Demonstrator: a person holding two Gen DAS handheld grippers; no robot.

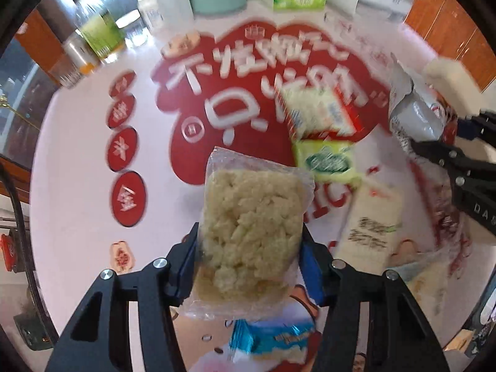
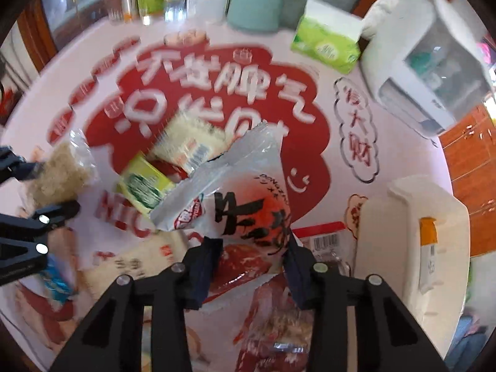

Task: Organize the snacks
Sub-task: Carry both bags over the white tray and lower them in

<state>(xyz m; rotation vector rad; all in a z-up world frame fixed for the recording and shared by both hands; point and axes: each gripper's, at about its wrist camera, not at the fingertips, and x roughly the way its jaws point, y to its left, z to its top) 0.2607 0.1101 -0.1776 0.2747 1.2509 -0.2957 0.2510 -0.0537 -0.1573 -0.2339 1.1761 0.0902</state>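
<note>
My left gripper [image 1: 249,263] is shut on a clear-wrapped pale puffed-rice cake [image 1: 251,217], held above the table; the same cake [image 2: 62,173] and the left gripper [image 2: 52,186] show at the left edge of the right wrist view. My right gripper [image 2: 251,257] is shut on a silver and orange snack packet [image 2: 235,198], also seen as the packet [image 1: 415,114] in the right gripper [image 1: 434,145] at the right of the left wrist view. Loose snacks lie on the table: a yellow-green pack [image 1: 325,161], a red and white pack [image 1: 322,111], a cream pack [image 1: 369,217], a blue pack [image 1: 272,338].
The pink table cover [image 2: 325,99] bears large red print. A white bin [image 2: 415,248] stands at the right. A green tissue box [image 2: 328,37], a teal container [image 2: 257,3], bottles and glasses [image 1: 96,34] and a white appliance [image 2: 427,59] line the far side. More meat packets [image 2: 272,319] lie near me.
</note>
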